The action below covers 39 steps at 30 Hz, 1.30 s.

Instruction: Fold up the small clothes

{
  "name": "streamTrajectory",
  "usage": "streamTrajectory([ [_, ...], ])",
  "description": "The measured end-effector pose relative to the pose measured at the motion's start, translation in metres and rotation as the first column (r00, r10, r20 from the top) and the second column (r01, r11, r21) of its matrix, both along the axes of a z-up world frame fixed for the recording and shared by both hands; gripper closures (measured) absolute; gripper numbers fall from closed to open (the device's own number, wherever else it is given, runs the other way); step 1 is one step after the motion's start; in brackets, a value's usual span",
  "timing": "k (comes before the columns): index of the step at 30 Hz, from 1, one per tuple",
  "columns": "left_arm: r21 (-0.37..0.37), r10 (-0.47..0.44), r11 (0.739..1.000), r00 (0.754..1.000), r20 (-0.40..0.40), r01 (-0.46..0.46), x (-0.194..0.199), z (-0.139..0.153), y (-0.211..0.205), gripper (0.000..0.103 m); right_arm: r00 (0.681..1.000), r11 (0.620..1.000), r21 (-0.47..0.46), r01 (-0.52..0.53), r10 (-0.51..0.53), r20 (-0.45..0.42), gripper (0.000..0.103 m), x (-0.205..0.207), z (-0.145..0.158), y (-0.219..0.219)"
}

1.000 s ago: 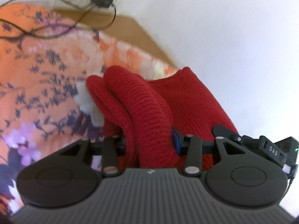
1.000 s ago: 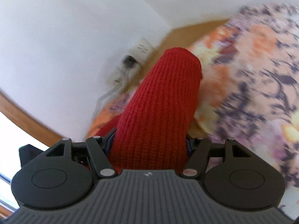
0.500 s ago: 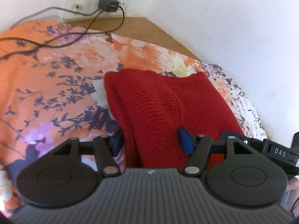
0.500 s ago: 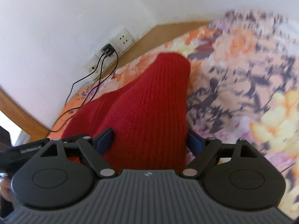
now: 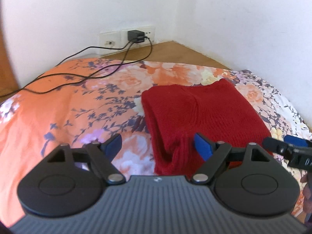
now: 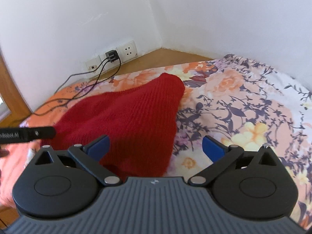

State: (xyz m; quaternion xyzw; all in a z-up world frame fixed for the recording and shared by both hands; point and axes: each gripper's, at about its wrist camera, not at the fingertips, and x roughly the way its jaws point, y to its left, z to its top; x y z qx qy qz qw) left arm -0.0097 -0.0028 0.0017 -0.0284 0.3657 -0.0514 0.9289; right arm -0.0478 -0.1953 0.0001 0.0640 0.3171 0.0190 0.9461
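A red knitted garment [image 5: 197, 115] lies folded on the floral bedspread [image 5: 58, 113], with a rolled fold along its left side. My left gripper [image 5: 158, 145] stands open at its near edge, blue pads apart, the cloth's near corner between them but not pinched. In the right wrist view the same red garment [image 6: 126, 120] lies flat, and my right gripper [image 6: 155, 146] is open over its near right corner. The other gripper's black body shows at the right edge of the left view [image 5: 288, 152] and at the left edge of the right view [image 6: 25, 134].
Black cables [image 5: 81, 78] run from a charger in the wall socket [image 5: 134, 36] across the bedspread's far left part. A wooden floor strip [image 5: 175, 52] and white walls close the far corner. The floral bedspread [image 6: 243, 107] stretches right of the garment.
Both grippers have opened and let go of the red garment, which was lifted a second ago and now lies folded on the bedspread. Both grippers have drawn back from it.
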Motion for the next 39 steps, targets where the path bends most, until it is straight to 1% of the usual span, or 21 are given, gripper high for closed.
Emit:
streamTrajectory([
  [7,0.025,0.03,0.999,0.999,-0.034,-0.029,-0.026,-0.006,-0.008,0.02,0.999,0.997,-0.074,-0.037,0.035,-0.035,0.0,-0.025,-0.012,0.014],
  [13,0.046,0.046,0.998,0.994,-0.103,-0.041,-0.034,-0.024,-0.016,0.02,0.998,0.998,-0.052,-0.039,0.037,-0.053,0.0,-0.037,-0.015,0.02],
  [18,0.042,0.068,0.997,0.983,-0.17,-0.061,-0.036,-0.036,-0.023,0.02,0.997,0.999,-0.038,-0.022,0.019,-0.078,0.0,-0.041,-0.017,0.023],
  [21,0.056,0.069,0.997,0.978,-0.195,-0.059,-0.037,-0.041,-0.025,0.02,0.995,0.999,-0.034,-0.014,0.011,-0.095,0.0,-0.04,-0.02,0.022],
  [27,0.068,0.078,0.996,0.977,-0.196,-0.066,-0.036,-0.041,-0.025,0.02,0.995,1.0,-0.029,-0.005,0.002,-0.102,0.0,-0.039,-0.021,0.021],
  [39,0.092,0.053,0.995,0.98,-0.191,-0.036,-0.034,-0.04,-0.032,0.02,0.994,1.0,-0.026,0.004,-0.007,-0.107,0.0,-0.035,-0.022,0.02],
])
